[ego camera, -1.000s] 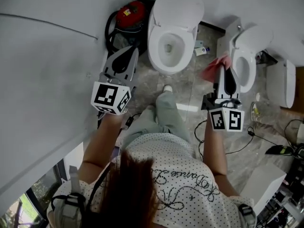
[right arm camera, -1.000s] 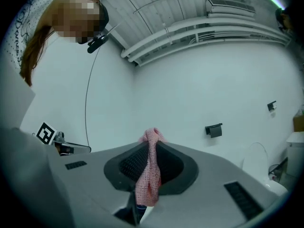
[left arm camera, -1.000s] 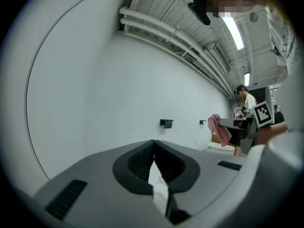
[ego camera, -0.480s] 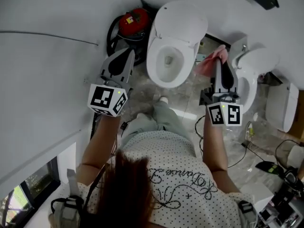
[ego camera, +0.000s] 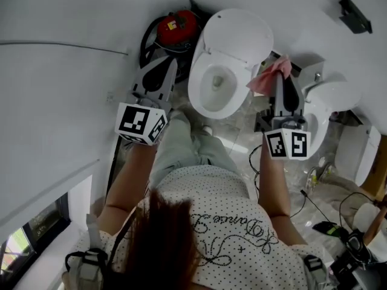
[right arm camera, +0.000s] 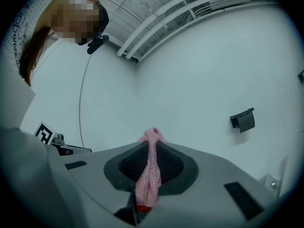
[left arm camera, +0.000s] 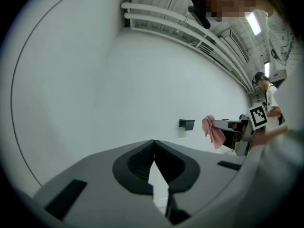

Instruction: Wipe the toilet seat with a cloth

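1. Left gripper (ego camera: 170, 66): jaws together, nothing between them.
2. Right gripper (ego camera: 282, 80): jaws clamped on cloth (ego camera: 268, 78), which sticks out past the tips.
3. Left forearm (ego camera: 128, 180) and right forearm (ego camera: 272, 189) both stretched forward, with the grippers well apart and roughly level.

My head camera looks steeply down at the toilet (ego camera: 219, 80); both gripper cameras face the wall (left arm camera: 142, 80), sharing its black holder (left arm camera: 186, 124).
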